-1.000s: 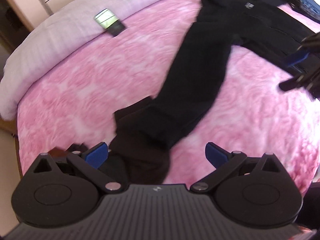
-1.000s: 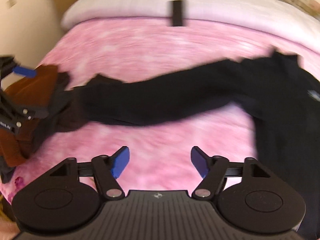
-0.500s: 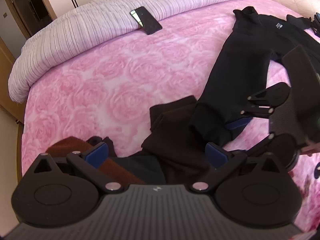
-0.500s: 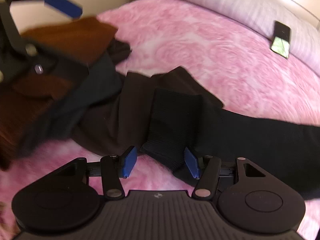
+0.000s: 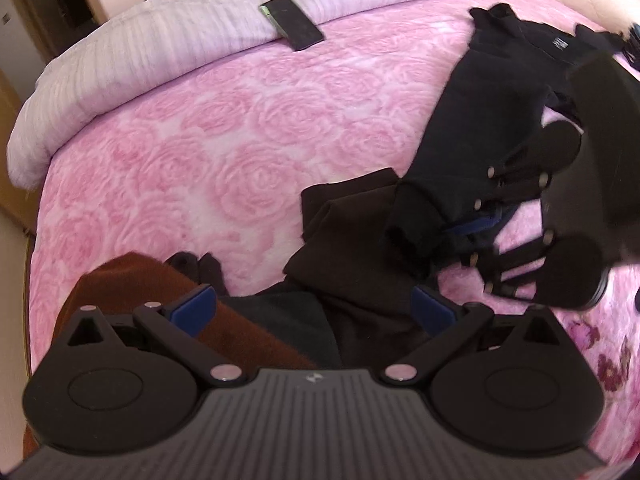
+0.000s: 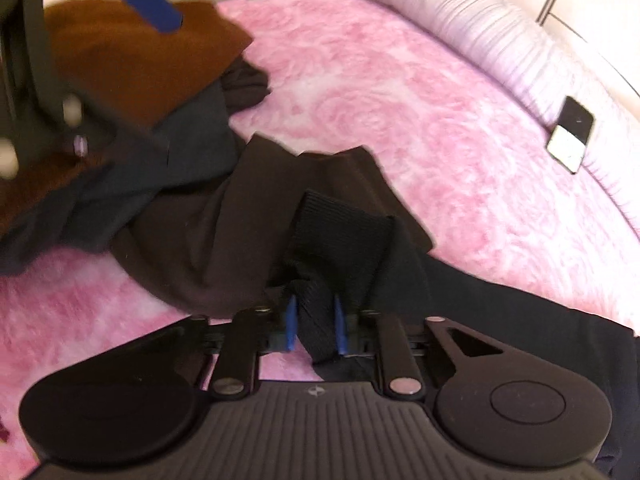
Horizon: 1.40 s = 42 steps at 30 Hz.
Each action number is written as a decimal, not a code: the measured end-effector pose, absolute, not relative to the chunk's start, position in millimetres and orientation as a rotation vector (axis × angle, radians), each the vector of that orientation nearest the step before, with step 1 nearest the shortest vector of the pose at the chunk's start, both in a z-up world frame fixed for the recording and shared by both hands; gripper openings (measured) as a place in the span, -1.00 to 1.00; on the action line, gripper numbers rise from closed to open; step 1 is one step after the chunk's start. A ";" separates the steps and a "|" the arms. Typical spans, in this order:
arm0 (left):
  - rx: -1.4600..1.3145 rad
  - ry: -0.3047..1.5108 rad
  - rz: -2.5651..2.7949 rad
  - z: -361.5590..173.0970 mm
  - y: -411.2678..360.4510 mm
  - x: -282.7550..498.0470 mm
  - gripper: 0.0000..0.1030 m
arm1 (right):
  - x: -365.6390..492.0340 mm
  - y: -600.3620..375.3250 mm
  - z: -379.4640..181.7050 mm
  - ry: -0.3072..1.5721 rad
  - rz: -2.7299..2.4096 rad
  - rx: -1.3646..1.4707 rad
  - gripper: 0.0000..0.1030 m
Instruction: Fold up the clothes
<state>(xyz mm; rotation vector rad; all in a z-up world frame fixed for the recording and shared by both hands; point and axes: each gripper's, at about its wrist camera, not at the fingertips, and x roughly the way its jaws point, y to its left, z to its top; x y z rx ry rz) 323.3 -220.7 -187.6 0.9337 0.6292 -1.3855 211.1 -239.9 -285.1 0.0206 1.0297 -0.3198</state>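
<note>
black garment (image 5: 484, 120) spread across pink bedspread (image 5: 224, 152), ribbed cuff (image 6: 340, 240) bunched beside dark clothes pile (image 6: 192, 236). right gripper (image 6: 314, 326) closing, blue pads pinching cuff fabric. left gripper (image 5: 316, 308) spread wide, hovering over pile, nothing gripped. judgement: soft, light knit, limp, will drape and stretch; grab doubled cuff or seam, not single layer.

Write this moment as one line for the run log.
right tongs: closing on black cuff | left tongs: open over clothes pile | phone: on bed
</note>
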 end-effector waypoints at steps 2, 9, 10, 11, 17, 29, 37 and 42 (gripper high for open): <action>0.961 0.608 -1.420 -191.5 -223.3 316.4 0.98 | 203.7 -248.3 -272.0 0.995 -0.337 0.091 -0.72; 1.068 0.536 -1.536 -214.9 -240.0 285.0 0.98 | 166.9 -278.4 -222.7 0.873 -0.403 0.326 -0.73; 1.075 0.524 -1.553 -217.1 -244.0 280.1 0.98 | 160.2 -282.1 -216.4 0.860 -0.416 0.344 -0.73; 1.077 0.510 -1.570 -217.8 -249.1 275.5 0.98 | 153.9 -285.9 -210.7 0.849 -0.429 0.362 -0.73; 1.022 0.460 -1.660 -205.9 -291.0 243.3 0.98 | 105.1 -320.7 -173.7 0.770 -0.518 0.427 -0.74; 0.976 0.390 -1.688 -178.4 -388.4 112.9 0.98 | -130.9 -489.6 -85.3 0.378 -0.779 0.546 -0.76; 1.022 0.482 -1.630 -199.3 -446.8 -4.2 0.98 | -331.5 -601.9 -144.2 0.319 -0.958 0.695 -0.75; 1.073 0.510 -1.644 -212.6 -469.3 -66.0 0.98 | -384.9 -639.5 -198.4 0.363 -1.042 0.788 -0.74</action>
